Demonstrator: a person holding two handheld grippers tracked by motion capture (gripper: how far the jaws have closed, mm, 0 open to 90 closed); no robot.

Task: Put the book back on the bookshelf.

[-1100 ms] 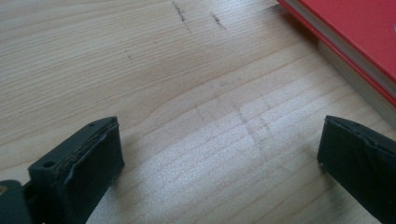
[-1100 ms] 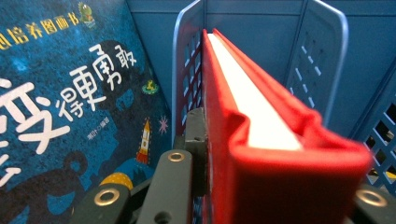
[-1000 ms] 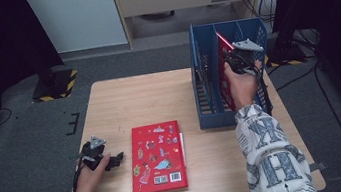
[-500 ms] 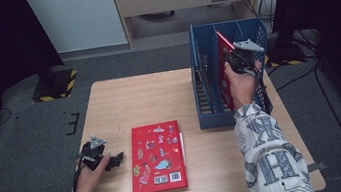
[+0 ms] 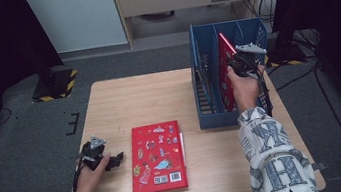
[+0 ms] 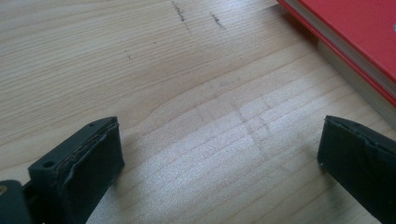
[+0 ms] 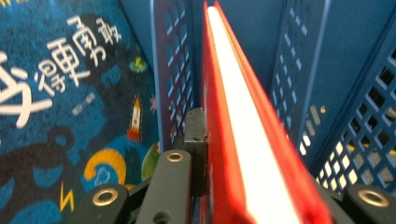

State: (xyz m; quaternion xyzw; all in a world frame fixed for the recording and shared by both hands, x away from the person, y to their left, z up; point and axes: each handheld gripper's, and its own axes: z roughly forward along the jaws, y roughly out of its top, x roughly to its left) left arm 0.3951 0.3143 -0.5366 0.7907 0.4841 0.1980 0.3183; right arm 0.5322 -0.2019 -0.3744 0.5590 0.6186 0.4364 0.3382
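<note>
We see a desk (image 5: 134, 106) of pale, matt wood with fine grain. The rack (image 5: 211, 115) looks like smooth blue perforated plastic. The upright red book (image 7: 233, 140) has a glossy cover and white paper edges. The left claw (image 6: 219, 158) carries matt black, roughish pads.

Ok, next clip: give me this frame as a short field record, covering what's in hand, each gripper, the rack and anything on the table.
work: red book being stood in a slot of the blue file rack
right gripper: shut on red book, at the rack
left gripper: open, nothing between its jaws, low over the table
rack contents: blue picture book in the neighbouring slot
on table: second red book, lying flat, cover up, beside the left gripper
</note>
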